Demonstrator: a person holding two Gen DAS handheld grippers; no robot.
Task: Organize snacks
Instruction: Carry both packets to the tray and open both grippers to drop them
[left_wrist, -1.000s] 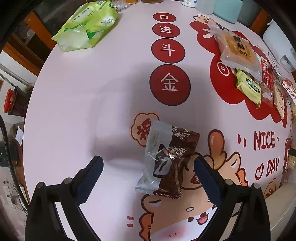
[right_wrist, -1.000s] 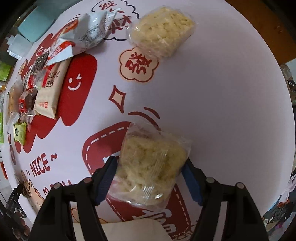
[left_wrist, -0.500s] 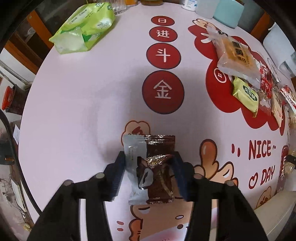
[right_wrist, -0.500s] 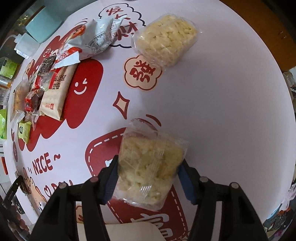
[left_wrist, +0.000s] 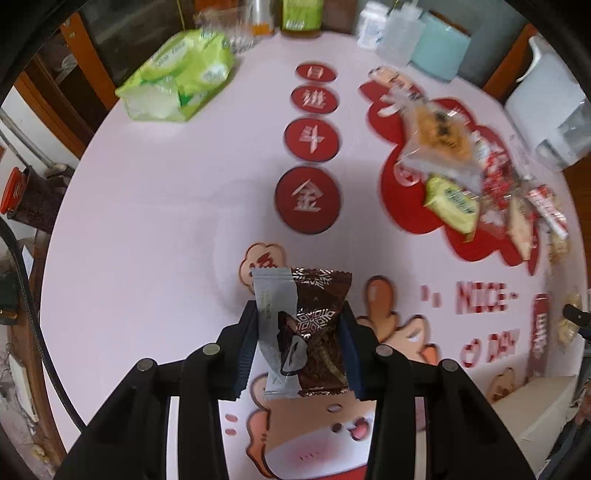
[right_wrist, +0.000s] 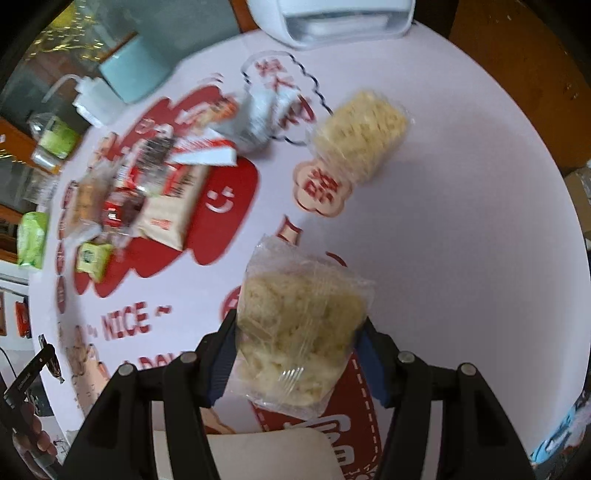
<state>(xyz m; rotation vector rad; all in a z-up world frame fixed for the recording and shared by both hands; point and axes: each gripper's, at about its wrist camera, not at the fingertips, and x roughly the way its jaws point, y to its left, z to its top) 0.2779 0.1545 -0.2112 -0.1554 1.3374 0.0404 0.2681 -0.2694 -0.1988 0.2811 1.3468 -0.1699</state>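
The left gripper (left_wrist: 299, 347) points steeply down at the surface (left_wrist: 155, 236), and its fingers (left_wrist: 245, 350), which have just been closing, pinch a brown-and-silver snack packet (left_wrist: 306, 332) by its two long sides. The packet stands out beyond the fingertips, above the cartoon print on the pink cloth. The right gripper (right_wrist: 299, 365) also points steeply down; its fingers (right_wrist: 221, 369) squeeze a clear bag of pale puffed snack (right_wrist: 299, 325) from both sides, the bag bulging between the blue pads. Farther out in the right wrist view, a second clear bag of the same snack (right_wrist: 360, 136) lies on the surface, well apart. A cluster of mixed packets (left_wrist: 476, 181) lies on the red print, blurred. A green tissue pack (left_wrist: 177, 77) lies near the far left edge.
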